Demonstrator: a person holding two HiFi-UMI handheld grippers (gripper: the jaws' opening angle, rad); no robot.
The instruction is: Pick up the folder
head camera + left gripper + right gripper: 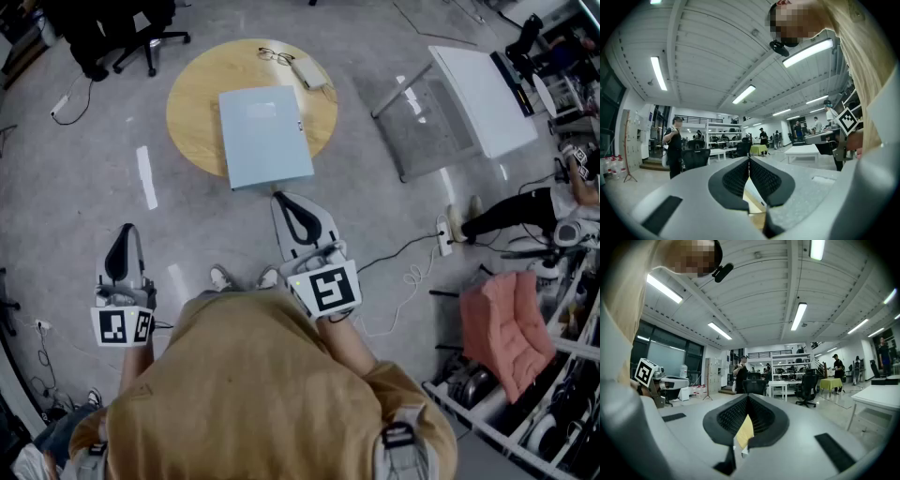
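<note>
Grippers level, folder on table
The left gripper (120,249) and right gripper (281,201) point forward, both clenched empty; the folder (264,136) lies flat on the table (192,101), just ahead of the right gripper's tips.

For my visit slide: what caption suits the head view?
A person holds the left gripper and right gripper shut, short of the pale blue folder on a round wooden table.
</note>
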